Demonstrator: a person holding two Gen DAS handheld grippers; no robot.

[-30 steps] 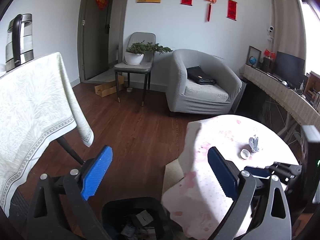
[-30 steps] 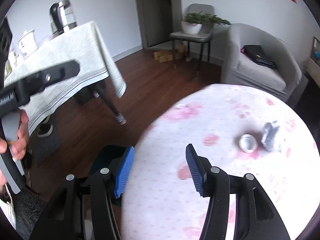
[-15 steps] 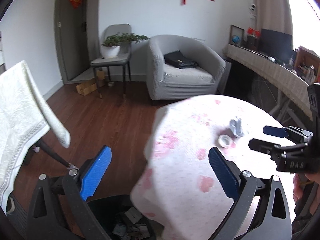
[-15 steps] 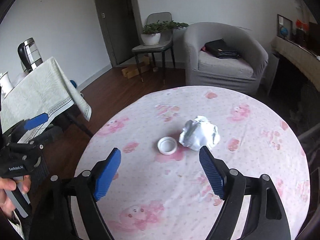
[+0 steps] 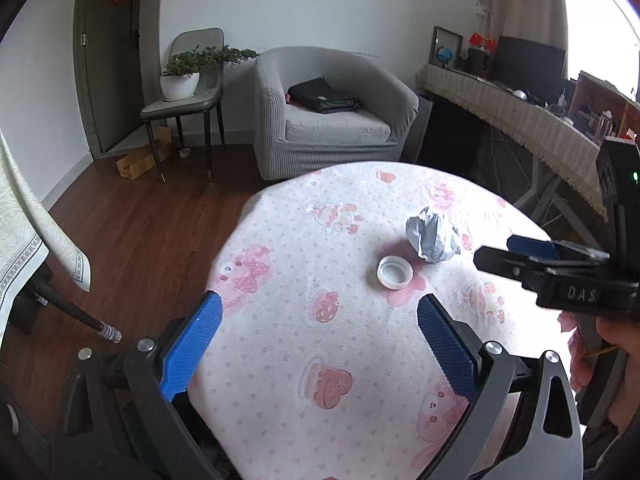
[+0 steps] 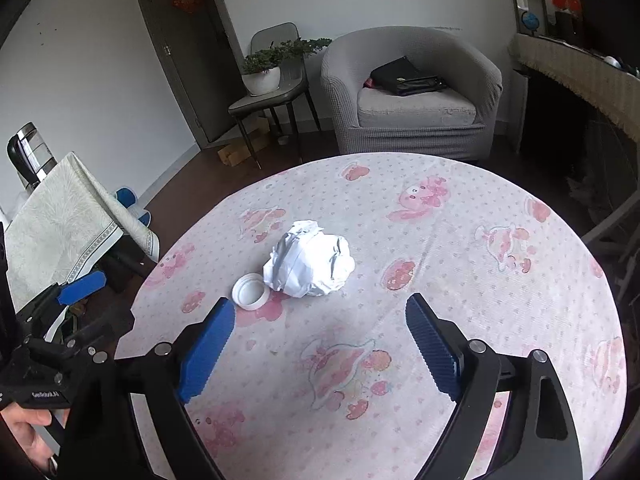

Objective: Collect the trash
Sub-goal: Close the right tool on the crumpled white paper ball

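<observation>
Right wrist view: right gripper, jaws just spread wide and empty, faces crumpled paper touching a bottle cap on the round table; closing off-centre may knock the cap away.

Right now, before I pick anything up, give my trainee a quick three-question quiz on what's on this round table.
1. True or false: the crumpled paper ball and the white bottle cap lie right beside each other on the round table.
2. Which piece of trash sits more nearly in line with the right gripper? A) the cap B) the paper ball C) a bottle
3. Fill in: the left gripper has ____ between its fingers.

Key: 1 true. 2 B; the right gripper's jaws have just been opening, with nothing between them. 3 nothing.
</observation>
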